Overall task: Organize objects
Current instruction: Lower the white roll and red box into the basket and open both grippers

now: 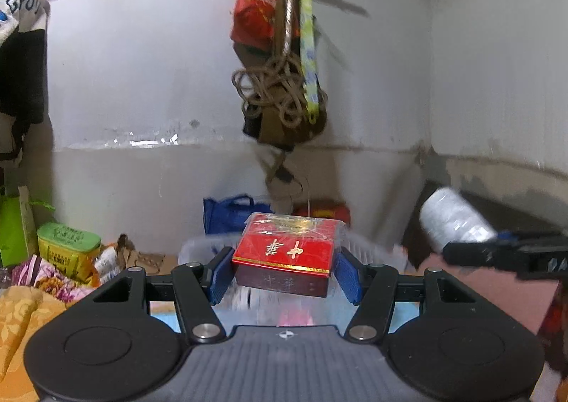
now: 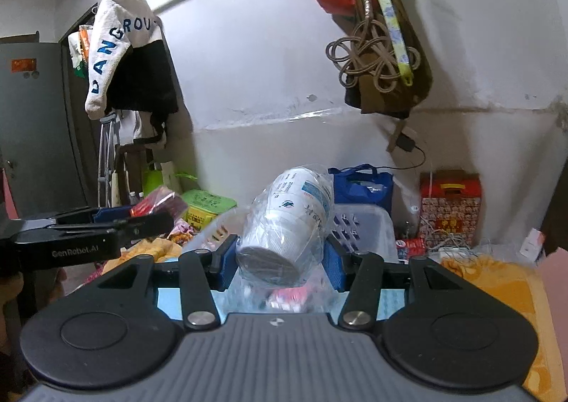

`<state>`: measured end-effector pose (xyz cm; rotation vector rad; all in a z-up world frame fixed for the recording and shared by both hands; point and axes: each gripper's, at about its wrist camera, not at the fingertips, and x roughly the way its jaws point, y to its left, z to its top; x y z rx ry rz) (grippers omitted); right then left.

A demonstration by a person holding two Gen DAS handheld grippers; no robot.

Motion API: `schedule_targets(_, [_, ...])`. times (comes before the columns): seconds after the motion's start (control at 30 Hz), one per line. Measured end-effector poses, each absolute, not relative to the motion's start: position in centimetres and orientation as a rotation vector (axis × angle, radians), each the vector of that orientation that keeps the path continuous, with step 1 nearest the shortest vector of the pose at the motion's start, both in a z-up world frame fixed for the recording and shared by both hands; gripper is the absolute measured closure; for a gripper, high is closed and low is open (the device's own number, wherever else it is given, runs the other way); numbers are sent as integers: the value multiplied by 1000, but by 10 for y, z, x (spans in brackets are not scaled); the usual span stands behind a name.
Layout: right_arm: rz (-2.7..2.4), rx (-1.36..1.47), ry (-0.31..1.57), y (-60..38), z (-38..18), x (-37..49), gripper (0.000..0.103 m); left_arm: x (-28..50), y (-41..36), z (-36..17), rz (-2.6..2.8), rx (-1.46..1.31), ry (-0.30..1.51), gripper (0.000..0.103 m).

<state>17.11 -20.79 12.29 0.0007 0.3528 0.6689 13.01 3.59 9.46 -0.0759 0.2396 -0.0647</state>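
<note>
My left gripper [image 1: 284, 274] is shut on a red cigarette box [image 1: 287, 245] with gold characters, held above a translucent plastic basket [image 1: 198, 247]. My right gripper [image 2: 280, 260] is shut on a stack of white paper cups in a clear plastic bag [image 2: 291, 224], held above the same basket [image 2: 369, 224]. The right gripper with its cups [image 1: 454, 221] shows at the right of the left wrist view. The left gripper with its red box [image 2: 156, 205] shows at the left of the right wrist view. Small packets lie inside the basket, blurred.
A green and yellow tin [image 1: 69, 245], a blue bag [image 2: 362, 183] and a red carton [image 2: 451, 203] stand along the white wall. Yellow floral cloth [image 2: 497, 284] covers the surface. Bags and coiled rope [image 1: 280, 89] hang overhead. A jacket [image 2: 124, 47] hangs at left.
</note>
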Motion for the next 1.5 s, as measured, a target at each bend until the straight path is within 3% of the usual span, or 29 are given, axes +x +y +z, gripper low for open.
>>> schedule_targets(0.27, [699,39,413,-189,133,237,50,203,48,118,-53,-147,339,39])
schedule_targets(0.6, [625,-19,471,-174,99,278,50,272,60,71,-27,-211,474,39])
schedule_targets(1.03, [580,-115,615,-143,61,315,49,298,67,44,10,-162,548,39])
schedule_targets(1.07, [580,-112,606,-143,60,313,48,300,66,44,15,-156,551,39])
schedule_targets(1.13, [569,-106,582,-145,61,311,29,301,70,42,22,-179,546,35])
schedule_targets(1.17, [568,-105,578,-146,62,311,12,301,71,41,21,-189,541,30])
schedule_targets(1.2, [564,-99,554,-148,64,306,6,301,71,41,19,-187,541,24])
schedule_targets(1.5, [562,-40,531,-166,84,295,4,280,70,58,20,-181,467,23])
